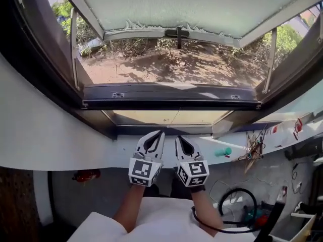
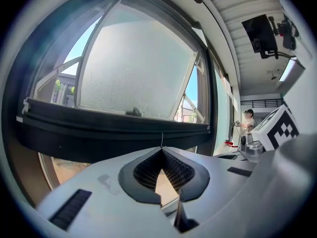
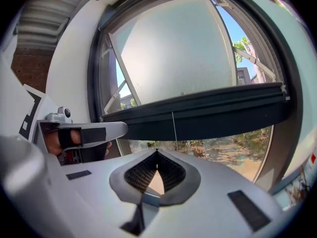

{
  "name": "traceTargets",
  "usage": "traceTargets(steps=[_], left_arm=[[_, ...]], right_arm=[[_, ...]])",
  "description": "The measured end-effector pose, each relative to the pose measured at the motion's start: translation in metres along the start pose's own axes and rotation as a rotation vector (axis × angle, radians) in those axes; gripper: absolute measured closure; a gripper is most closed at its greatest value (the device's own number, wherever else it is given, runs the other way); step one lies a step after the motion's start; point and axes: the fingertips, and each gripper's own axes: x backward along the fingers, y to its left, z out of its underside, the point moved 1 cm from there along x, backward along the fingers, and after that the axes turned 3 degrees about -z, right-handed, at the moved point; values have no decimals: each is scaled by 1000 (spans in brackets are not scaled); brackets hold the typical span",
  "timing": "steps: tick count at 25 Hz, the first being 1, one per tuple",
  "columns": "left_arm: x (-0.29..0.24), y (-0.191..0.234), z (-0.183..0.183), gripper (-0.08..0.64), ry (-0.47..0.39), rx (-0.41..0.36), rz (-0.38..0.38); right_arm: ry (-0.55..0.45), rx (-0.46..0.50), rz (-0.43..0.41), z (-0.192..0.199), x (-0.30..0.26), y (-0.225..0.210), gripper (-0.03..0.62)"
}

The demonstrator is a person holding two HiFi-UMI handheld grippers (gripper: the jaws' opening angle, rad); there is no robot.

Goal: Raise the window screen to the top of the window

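The window screen bar looks dark, smooth and matt. The pane is frosted, grainy glass. The wall is smooth white.

**Room and window surround, in daylight**

White wall curves beside and below a dark window frame. Frosted sash stands swung outward. Beyond it lie sunlit bare soil, green shrubs and blue sky. Grey floor is strewn at right with black cables. Brown panel at lower left. Slatted white ceiling carries a black monitor.
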Motion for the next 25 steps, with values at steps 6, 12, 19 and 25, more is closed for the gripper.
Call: traceTargets(steps=[6, 12, 19, 25], left_arm=[[-21, 4, 43, 560, 95, 32, -52], [-45, 3, 80, 560, 163, 54, -39], [-54, 23, 117, 560, 230, 83, -88], [-53, 44, 145, 560, 267, 87, -124]], right_arm=[[103, -37, -51, 57, -20, -23, 601], [187, -36, -58, 111, -42, -50, 600], [248, -64, -51, 150, -75, -77, 558], [276, -30, -39, 180, -105, -88, 467]])
